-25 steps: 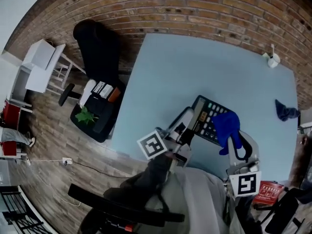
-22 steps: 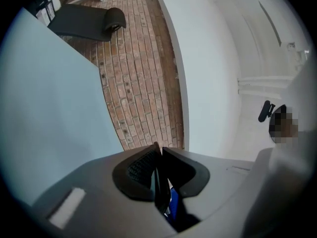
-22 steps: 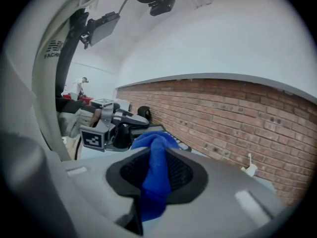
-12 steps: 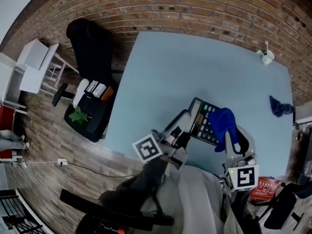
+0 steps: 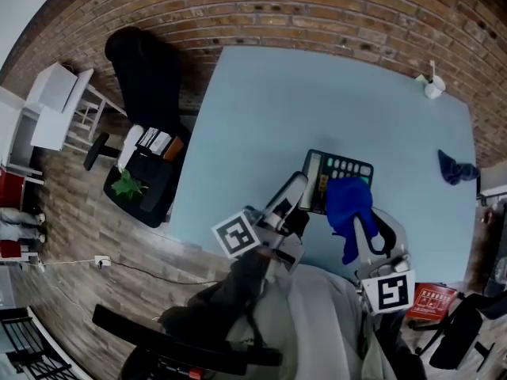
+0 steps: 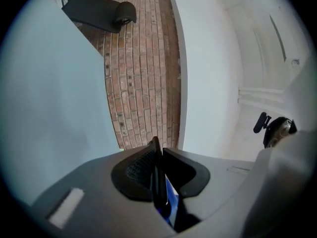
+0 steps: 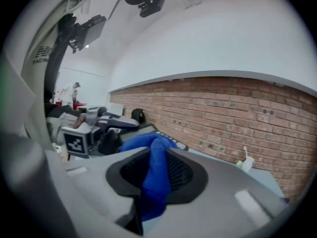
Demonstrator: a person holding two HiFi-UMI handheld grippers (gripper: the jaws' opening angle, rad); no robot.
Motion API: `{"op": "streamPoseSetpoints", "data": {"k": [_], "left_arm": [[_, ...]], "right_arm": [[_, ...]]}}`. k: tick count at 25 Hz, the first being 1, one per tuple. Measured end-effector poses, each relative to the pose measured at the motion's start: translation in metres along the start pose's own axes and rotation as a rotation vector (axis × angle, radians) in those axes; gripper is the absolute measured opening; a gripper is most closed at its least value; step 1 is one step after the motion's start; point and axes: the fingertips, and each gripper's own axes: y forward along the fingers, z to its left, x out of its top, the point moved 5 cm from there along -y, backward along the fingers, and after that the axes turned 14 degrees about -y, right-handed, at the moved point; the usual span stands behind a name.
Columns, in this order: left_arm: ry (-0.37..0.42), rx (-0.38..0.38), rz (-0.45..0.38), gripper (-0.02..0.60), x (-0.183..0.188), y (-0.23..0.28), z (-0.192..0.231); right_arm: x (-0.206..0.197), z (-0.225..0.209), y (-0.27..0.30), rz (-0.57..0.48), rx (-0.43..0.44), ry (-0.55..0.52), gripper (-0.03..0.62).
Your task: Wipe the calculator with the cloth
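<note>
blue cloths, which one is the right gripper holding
The brighter blue cloth over the calculator, pinched in the right gripper. The darker cloth lies alone near the table's right edge.

Cloth (image 5: 348, 204) further across turned calculator (image 5: 337, 167)

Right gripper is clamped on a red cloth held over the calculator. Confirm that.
Not red: the right gripper view shows the right gripper clamped on a blue cloth. The rest holds: in the head view the cloth hangs over the calculator.
</note>
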Motion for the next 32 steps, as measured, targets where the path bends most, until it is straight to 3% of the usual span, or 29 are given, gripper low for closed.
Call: {"op": "streamPoseSetpoints", "data": {"k": [3, 5, 9, 12, 15, 19, 22, 24, 26, 32], "left_arm": [[-0.017, -0.007, -0.003, 0.049, -0.002, 0.0, -0.002], [0.003, -0.001, 0.002, 0.049, -0.002, -0.001, -0.002], [0.069, 0.017, 0.051, 0.049, -0.014, -0.001, 0.001], [0.098, 0.024, 0.106, 0.049, -0.03, 0.001, 0.005], [0.092, 0.023, 0.115, 0.046, -0.031, 0.0, 0.006], [0.176, 0.045, 0.124, 0.046, -0.022, -0.006, 0.002], [0.243, 0.068, 0.165, 0.046, -0.03, -0.001, 0.003], [0.304, 0.087, 0.217, 0.047, -0.045, 0.006, 0.005], [0.356, 0.1, 0.25, 0.048, -0.053, 0.009, 0.006], [0.384, 0.068, 0.286, 0.046, -0.055, 0.007, -0.002]], "right_arm": [[-0.003, -0.026, 0.003, -0.025, -0.079, -0.004, 0.086], [-0.002, -0.021, 0.004, -0.011, -0.069, -0.021, 0.086], [0.013, 0.032, 0.015, 0.077, 0.094, -0.206, 0.086], [0.033, 0.062, 0.025, 0.055, 0.166, -0.281, 0.086], [0.022, 0.029, 0.031, 0.07, 0.075, -0.221, 0.086], [-0.016, -0.034, 0.026, 0.229, -0.071, -0.159, 0.086], [-0.009, -0.021, 0.028, 0.22, -0.003, -0.189, 0.086], [0.006, 0.005, 0.031, 0.175, 0.076, -0.225, 0.086], [0.018, 0.019, 0.035, 0.118, 0.104, -0.231, 0.084], [0.024, -0.034, 0.049, 0.097, -0.005, -0.153, 0.084]]}}
